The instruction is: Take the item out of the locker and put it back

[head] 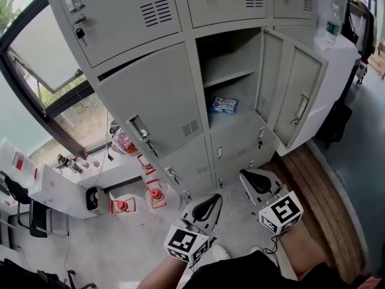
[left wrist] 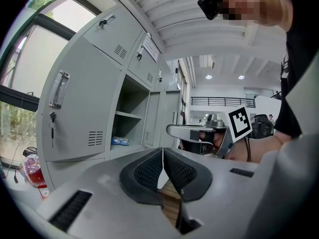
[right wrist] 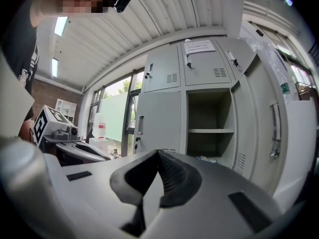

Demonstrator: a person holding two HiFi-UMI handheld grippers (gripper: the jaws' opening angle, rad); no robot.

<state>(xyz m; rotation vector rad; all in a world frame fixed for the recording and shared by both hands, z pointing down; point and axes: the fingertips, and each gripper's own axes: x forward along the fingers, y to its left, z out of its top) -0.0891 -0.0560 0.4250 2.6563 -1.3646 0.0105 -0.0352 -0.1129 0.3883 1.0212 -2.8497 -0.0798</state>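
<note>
While my left tongs (left wrist: 163,152) are pressed together with nothing in them, well short of the locker (head: 150,95), the item waits inside. It is a small blue-and-white packet (head: 224,105) lying flat on the floor of the open compartment, under the shelf (head: 228,74). I judge it light and soft (a sealed pouch, by the look of it), probably slick and easy to crush. So I would pinch it gently by its near edge or a corner rather than across the middle. Its print is too small to read. My right tongs (right wrist: 158,156) are closed too, empty and well apart from the packet. Further right, the door (head: 298,98) stands swung open. A paper sheet (right wrist: 198,46) on an upper door carries lines I cannot make out, and a clear bottle (head: 332,26) beyond wears a green label, equally unreadable.
</note>
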